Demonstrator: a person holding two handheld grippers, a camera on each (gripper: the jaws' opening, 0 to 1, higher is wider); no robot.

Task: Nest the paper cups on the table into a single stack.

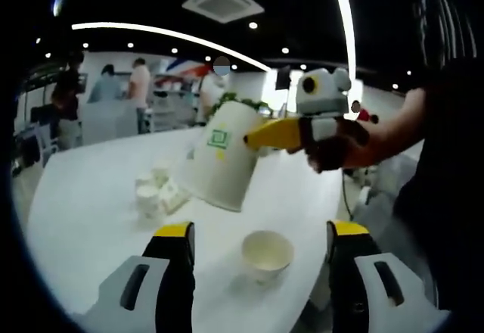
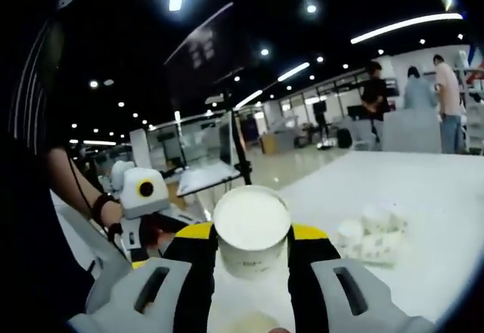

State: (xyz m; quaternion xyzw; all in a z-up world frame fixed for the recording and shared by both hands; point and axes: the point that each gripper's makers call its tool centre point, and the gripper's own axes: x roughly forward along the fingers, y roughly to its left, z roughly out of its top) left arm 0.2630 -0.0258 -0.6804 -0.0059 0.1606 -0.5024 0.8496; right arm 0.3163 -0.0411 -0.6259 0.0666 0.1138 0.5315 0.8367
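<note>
My right gripper [image 2: 252, 236] is shut on a large white paper cup [image 2: 252, 231] and holds it in the air, one round end facing the camera. In the left gripper view that large cup [image 1: 219, 163] bears a green logo and hangs tilted, wider end down, above the table. The right gripper [image 1: 257, 138] reaches in from the right, its yellow jaws clamped on the cup's upper side. Below stands a small white cup [image 1: 267, 253], upright with its mouth up. My left gripper [image 1: 261, 231] is open, one jaw on each side of the small cup and a little short of it.
A cluster of small white cups [image 1: 155, 189] [image 2: 370, 234] lies bunched on the white table [image 1: 83, 227], left of the held cup. The table's edge runs close on the right, by the person's arm [image 1: 393, 132]. Several people [image 1: 136, 87] stand at a counter far behind.
</note>
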